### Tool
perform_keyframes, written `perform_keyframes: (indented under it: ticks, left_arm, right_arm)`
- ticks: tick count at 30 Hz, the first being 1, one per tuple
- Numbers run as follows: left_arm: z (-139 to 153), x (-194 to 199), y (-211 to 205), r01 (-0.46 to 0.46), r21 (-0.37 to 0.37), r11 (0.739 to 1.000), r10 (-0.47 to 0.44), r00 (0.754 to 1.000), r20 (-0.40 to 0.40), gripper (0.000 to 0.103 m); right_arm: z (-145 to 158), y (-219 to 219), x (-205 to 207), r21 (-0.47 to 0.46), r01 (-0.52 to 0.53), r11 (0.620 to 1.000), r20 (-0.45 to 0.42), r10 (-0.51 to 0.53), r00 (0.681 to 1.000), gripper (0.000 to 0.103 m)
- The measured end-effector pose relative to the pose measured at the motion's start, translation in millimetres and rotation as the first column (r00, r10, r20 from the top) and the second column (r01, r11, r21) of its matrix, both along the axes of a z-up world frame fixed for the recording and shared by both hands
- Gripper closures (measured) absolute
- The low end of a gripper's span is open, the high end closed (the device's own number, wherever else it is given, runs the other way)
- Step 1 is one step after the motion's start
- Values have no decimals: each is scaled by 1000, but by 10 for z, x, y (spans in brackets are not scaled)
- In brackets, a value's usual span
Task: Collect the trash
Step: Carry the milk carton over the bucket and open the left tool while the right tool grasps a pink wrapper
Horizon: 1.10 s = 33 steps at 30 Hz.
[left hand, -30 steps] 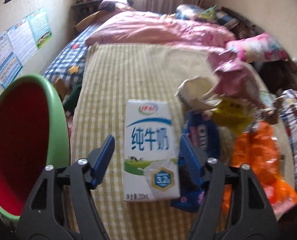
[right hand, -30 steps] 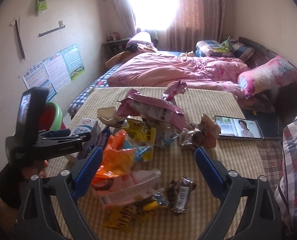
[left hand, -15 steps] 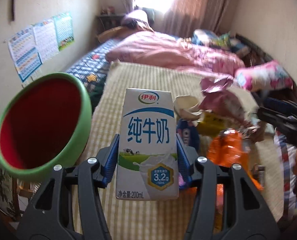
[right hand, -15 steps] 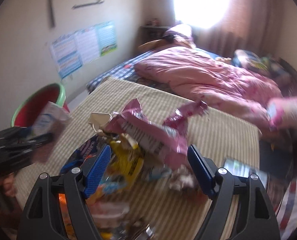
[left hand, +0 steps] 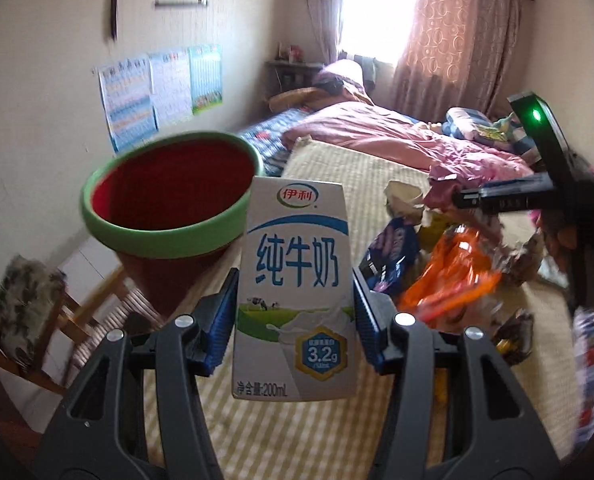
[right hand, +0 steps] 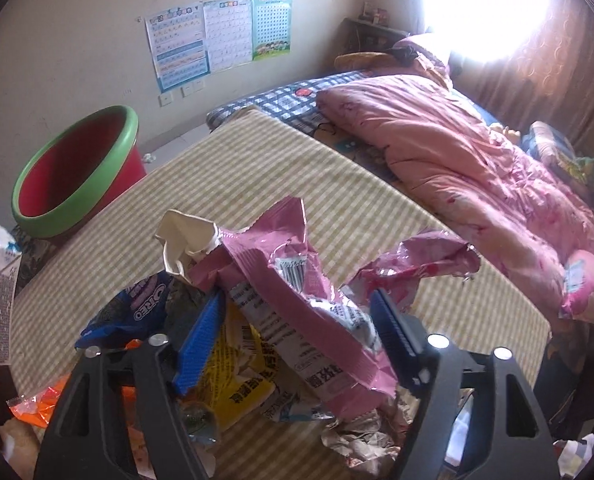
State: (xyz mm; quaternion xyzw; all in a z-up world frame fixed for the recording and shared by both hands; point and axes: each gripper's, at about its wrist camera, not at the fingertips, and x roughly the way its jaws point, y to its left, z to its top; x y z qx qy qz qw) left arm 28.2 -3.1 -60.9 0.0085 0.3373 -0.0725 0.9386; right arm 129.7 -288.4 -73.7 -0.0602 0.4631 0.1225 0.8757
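- Striped yellow-green mat (right hand: 305, 168) covers the work surface in a bedroom, with a pink quilt (right hand: 469, 160) on the bed beyond it and posters (right hand: 217, 36) on the far wall.
- Nearest in the left wrist view, the left gripper (left hand: 295, 312) holds a milk carton (left hand: 295, 284) upright, its blue pads pressed flat against both sides of the carton, which is lifted clear of the mat.
- Just behind and left of the carton stands a red bin (left hand: 169, 188) with a green rim, off the left edge of the mat, resting on a wooden chair (left hand: 97, 312).
- Nearest in the right wrist view, the right gripper (right hand: 297, 328) has its jaws spread wide around a crumpled pink wrapper (right hand: 293, 292); the pads do not appear to press it.
- Under and beside that wrapper lie a yellow packet (right hand: 245, 380), a blue cookie wrapper (right hand: 137, 308) to the left, an orange wrapper (right hand: 37, 404) at the near left and a crumpled white paper cup (right hand: 185, 240) just behind.
- Far right, a bright window (left hand: 377, 8) sits between brown curtains (left hand: 461, 40).
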Motion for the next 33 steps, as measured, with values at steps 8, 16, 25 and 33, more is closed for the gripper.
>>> perform_keyframes:
  ticks: [8,16,25,33]
  left_arm:
    - [55,-50,92,-5,22,1000,4,999,44,52]
    - [228,263,32,83,-55,995,-77,993,90,52]
    - [488,723,455,130,-52,990,-122,983,134,52]
    - [379,1380,1066,79,-46,996,-78,997,18,52]
  right_arm:
    - [14,20,-6,-27,-1,1000,-18,1,1000,37]
    - [-108,-9,-46,-26,34,999,-12,-34,999,45]
    - [302,42,-281,60,150,987,113,-156,981,50]
    - [821,853,-323,297,121,947,183,-181,966,50]
